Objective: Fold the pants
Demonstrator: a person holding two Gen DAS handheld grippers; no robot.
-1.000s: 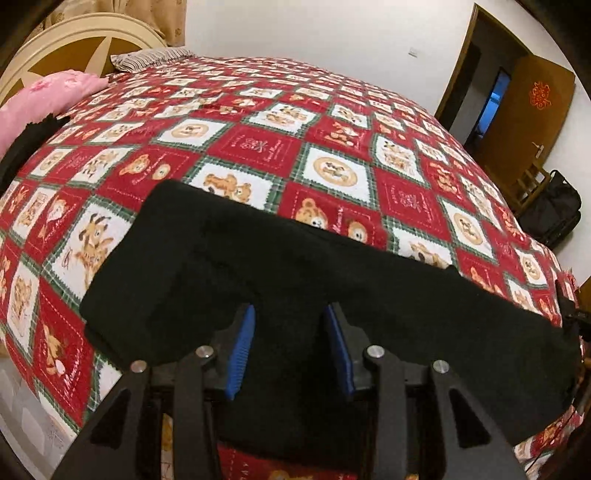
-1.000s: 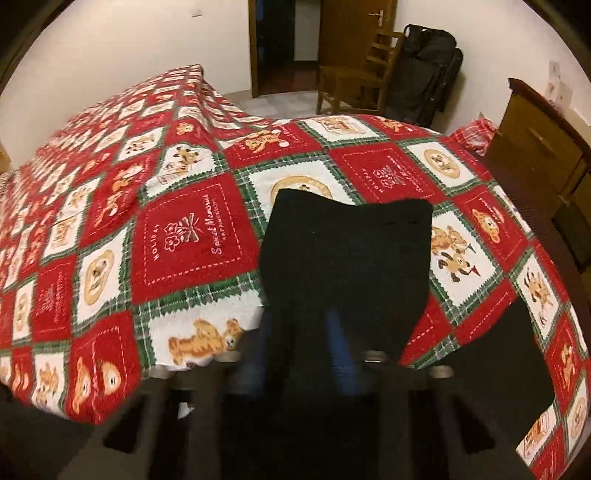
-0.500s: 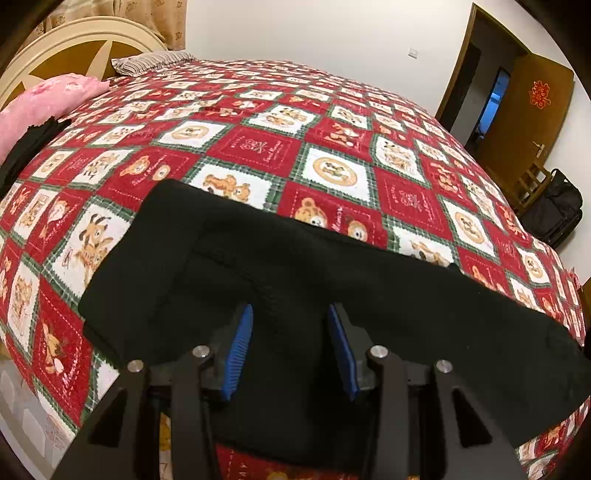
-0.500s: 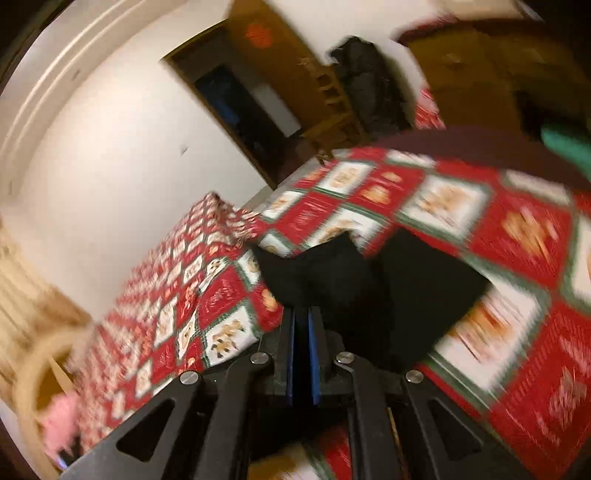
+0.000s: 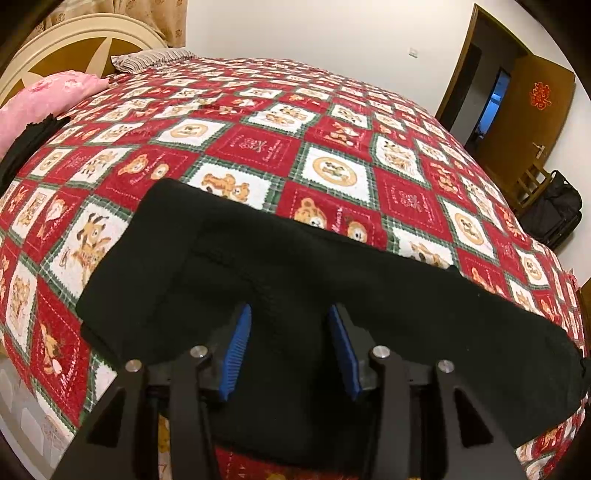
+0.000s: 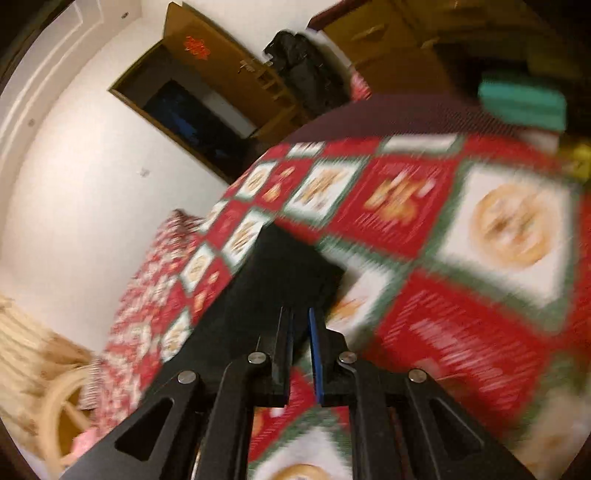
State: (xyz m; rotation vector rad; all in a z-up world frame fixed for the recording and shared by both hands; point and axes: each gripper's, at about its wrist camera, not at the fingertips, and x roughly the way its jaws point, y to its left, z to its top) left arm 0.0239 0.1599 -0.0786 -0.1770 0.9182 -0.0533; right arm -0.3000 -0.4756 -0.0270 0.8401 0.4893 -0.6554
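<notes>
Black pants lie flat across the near side of a bed with a red, white and green patchwork quilt. My left gripper is open, its blue pads hovering just over the pants' near edge, holding nothing. In the blurred right wrist view, my right gripper is nearly shut on the hem end of the black pants and lifts it off the quilt; the view is tilted.
A pink pillow, a dark garment and a cream headboard lie at the left. A wooden door, chair and black bag stand right. A wooden dresser and teal box show beyond the bed.
My right gripper has shut on the pants' end and swung up and round with it, tilting its view. My left gripper has stayed open and barely moved.
</notes>
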